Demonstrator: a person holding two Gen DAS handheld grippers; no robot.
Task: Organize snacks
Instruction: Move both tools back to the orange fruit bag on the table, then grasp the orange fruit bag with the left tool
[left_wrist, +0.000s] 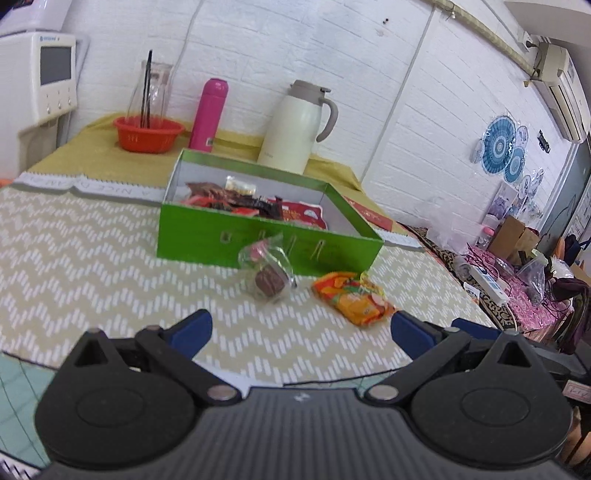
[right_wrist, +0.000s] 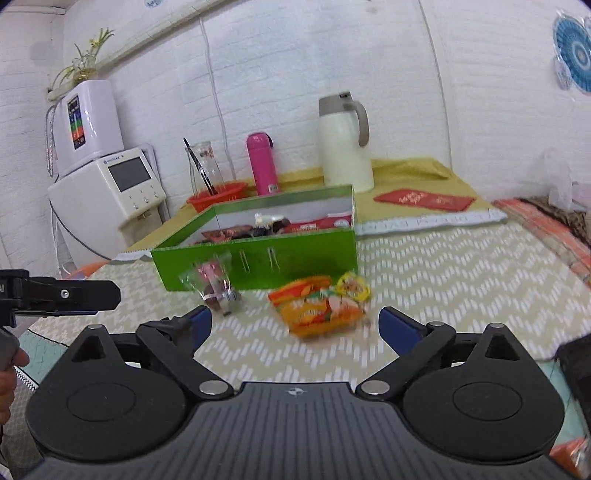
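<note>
Snacks are lying loose on your zigzag table mat (left_wrist: 92, 251): a clear packet with a brown cake (left_wrist: 267, 271) is sitting at centre frame in the left wrist view, touching the front of the green box (left_wrist: 236, 240), and an orange packet (left_wrist: 352, 297) is lying just to its right, apart from the box. More red and dark wrappers (left_wrist: 236, 201) are resting inside the open box.

You are holding the left gripper (left_wrist: 301, 332) low in the frame with jaws spread wide, gripping nothing. Your right gripper (right_wrist: 295, 325) is likewise gaping wide and empty, with the orange packet (right_wrist: 319, 306) sitting just beyond its fingertips.

Behind the box, upper frame, are standing a cream jug (left_wrist: 299, 127), a pink flask (left_wrist: 208, 114) and a red basket (left_wrist: 147, 133).
</note>
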